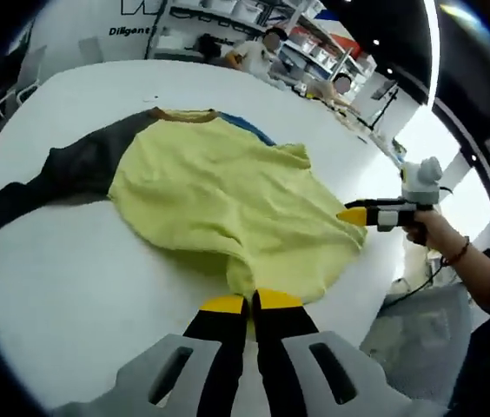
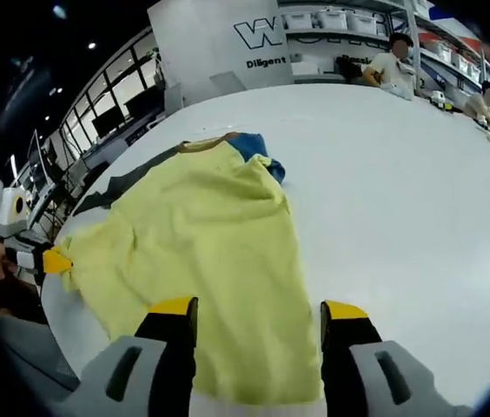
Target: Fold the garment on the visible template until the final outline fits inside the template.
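A yellow shirt [image 1: 228,200] is lying spread on the white tabletop [image 1: 62,278], with a dark sleeve [image 1: 54,178] stretching off to one side and a bit of blue [image 2: 249,143] showing near its collar. In the left gripper view, the left gripper [image 1: 251,301] is pinching the shirt's hem, its fingers nearly together. The right gripper [image 2: 258,311] is hovering over the fabric with its fingers spread wide. Two people are sitting at the tabletop's far edge.

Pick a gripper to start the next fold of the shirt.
Left, probably. Left gripper is shut on the yellow shirt hem, ready to lift. Right gripper is open, jaws straddling the cloth, gripping nothing.
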